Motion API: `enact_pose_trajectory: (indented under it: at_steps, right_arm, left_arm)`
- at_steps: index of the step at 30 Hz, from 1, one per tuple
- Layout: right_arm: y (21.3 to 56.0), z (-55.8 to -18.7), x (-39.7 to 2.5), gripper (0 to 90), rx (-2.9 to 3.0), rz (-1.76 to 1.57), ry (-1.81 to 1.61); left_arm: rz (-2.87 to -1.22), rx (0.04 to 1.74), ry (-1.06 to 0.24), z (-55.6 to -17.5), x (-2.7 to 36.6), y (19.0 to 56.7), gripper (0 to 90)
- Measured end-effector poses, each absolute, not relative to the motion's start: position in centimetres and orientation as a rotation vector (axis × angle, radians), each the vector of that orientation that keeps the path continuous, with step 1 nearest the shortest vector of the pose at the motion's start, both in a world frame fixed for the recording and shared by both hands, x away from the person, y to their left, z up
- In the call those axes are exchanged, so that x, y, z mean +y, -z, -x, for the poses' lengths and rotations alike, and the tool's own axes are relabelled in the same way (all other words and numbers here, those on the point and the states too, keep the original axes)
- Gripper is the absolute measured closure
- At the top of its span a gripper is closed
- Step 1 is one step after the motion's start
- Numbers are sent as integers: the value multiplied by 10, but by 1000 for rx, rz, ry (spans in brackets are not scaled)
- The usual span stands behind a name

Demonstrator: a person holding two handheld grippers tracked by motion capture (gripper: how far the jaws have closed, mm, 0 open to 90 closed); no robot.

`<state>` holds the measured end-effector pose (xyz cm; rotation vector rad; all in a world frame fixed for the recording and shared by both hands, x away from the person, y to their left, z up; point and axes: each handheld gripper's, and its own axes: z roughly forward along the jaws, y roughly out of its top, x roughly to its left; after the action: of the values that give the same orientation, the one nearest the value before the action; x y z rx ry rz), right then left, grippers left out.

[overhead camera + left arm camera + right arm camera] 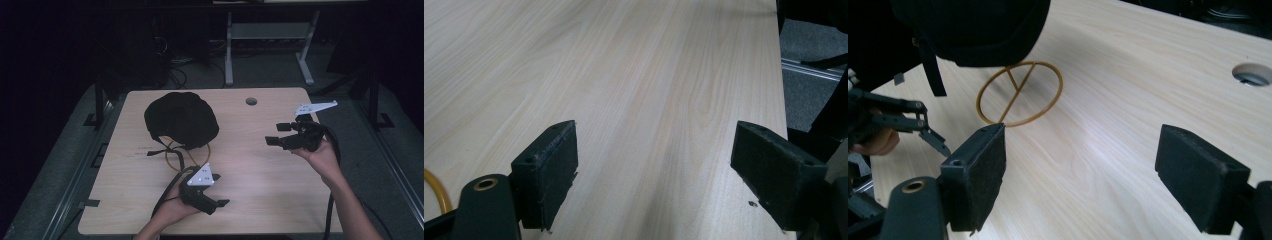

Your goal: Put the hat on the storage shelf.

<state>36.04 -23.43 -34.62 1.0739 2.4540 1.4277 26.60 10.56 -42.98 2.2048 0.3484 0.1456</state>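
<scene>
Right now the person is holding both grippers above the table, and neither is touching anything. The left gripper is hanging near the front edge with its jaws spread wide over bare wood. The right gripper is also spread and is pointing toward the black hat, which is lying at the far left with a yellow ring partly under it. I think the approach is only beginning; next the right gripper needs to travel to the hat's edge and close there.
</scene>
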Motion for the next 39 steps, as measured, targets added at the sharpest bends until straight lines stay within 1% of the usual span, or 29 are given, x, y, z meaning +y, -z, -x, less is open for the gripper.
enact_pose_trajectory:
  at_steps: [10, 27, 39]
  right_arm:
    - [370, -348, -253, 193, 2448, -1142, -1420]
    - [391, -330, -270, 190, 2442, -1183, -1420]
    - [408, -310, -286, 188, 2433, -1221, -1419]
  left_arm:
    - [-2200, 350, -144, -266, 106, 431, 185]
    - [-2204, 348, -140, -266, 105, 432, 185]
    - [-2209, 352, -136, -266, 106, 432, 185]
